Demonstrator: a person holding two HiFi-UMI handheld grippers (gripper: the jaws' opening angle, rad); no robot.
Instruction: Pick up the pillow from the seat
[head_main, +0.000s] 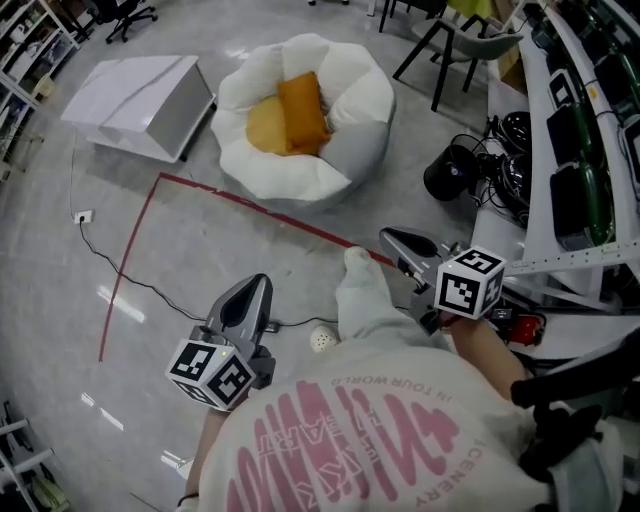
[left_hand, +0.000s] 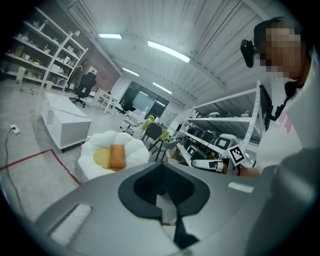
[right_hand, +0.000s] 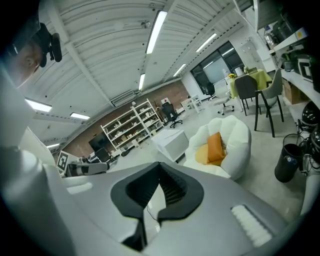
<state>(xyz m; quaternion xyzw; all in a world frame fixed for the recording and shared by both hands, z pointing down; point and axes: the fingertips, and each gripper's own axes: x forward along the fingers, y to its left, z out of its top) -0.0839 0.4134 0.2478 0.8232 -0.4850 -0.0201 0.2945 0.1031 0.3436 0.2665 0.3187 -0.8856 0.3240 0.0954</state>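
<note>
An orange rectangular fabric pillow (head_main: 302, 108) lies on the white puffy beanbag seat (head_main: 355, 90), well beyond the closed, empty left gripper (head_main: 256, 286) and right gripper (head_main: 392, 238).

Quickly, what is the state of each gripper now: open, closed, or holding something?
Left gripper: closed, holding nothing.
Right gripper: closed, holding nothing.

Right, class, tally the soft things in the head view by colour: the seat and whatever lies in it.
white seat: 1
orange pillow: 1
yellow cushion: 1
Total: 3
</note>
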